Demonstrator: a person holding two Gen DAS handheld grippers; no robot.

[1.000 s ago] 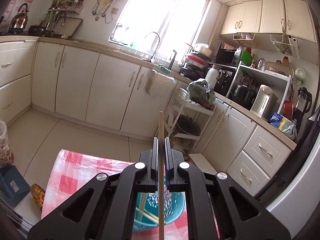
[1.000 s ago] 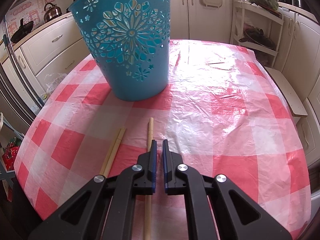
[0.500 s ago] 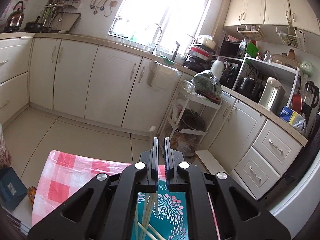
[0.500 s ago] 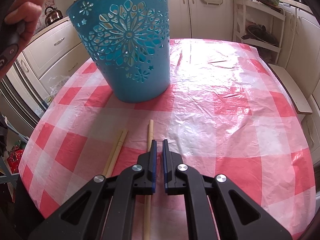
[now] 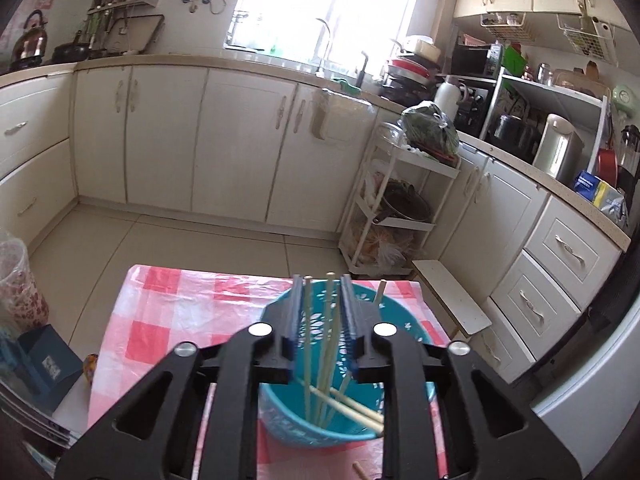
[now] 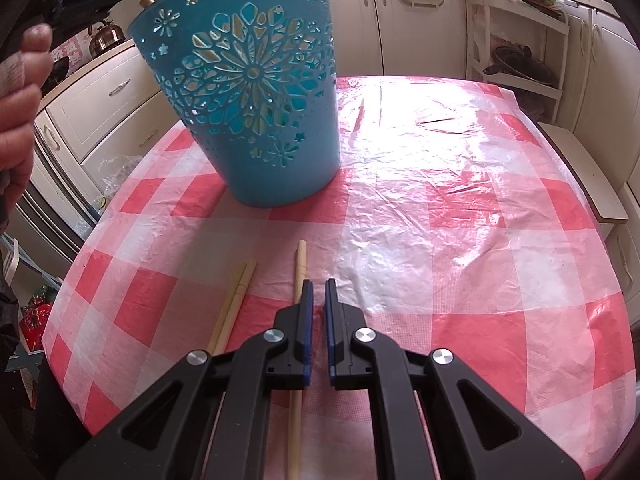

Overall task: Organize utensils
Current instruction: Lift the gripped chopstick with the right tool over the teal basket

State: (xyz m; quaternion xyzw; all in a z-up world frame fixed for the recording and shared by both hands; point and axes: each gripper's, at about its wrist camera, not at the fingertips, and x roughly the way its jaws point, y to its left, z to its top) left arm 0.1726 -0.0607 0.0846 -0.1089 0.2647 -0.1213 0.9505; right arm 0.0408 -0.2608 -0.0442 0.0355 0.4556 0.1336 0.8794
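1. The left claw point(image 5: 320, 312) hangs over the mouth of the turquoise plastic basket with cut-out flower patterns point(image 5: 404, 324), which stands on the round counter under a red-and-white checked plastic cloth point(image 5: 160, 320). Its jaws are opening, now partly apart, and their pads press on nothing.

2. Several pale wooden chopsticks point(image 5: 329, 344) stand and lean inside the basket, two of them rising through the gap between the left claw's blue pads (whether either one has just been let go, I cannot tell). Being directly above the opening makes sense: anything released here falls into the basket and not onto the cloth.

3. The right claw point(image 6: 316, 300) waits low over the near part of the counter, its jaws drawn narrow with only a slim gap and nothing held between them.

4. Just to that claw's left lies a single wooden chopstick point(image 6: 300, 268), pointing toward the basket, and a little further left a pair of wooden chopsticks lying side by side point(image 6: 236, 300). They are near the basket's base but apart from it.

5. My reading is that the sorting is partly done: some sticks are in the basket, at least three remain on the cloth, and the right claw sits close to the single one, likely the next pick.

6. A person's hand point(image 6: 20, 100) shows at the left edge of the right wrist view, beside the basket.
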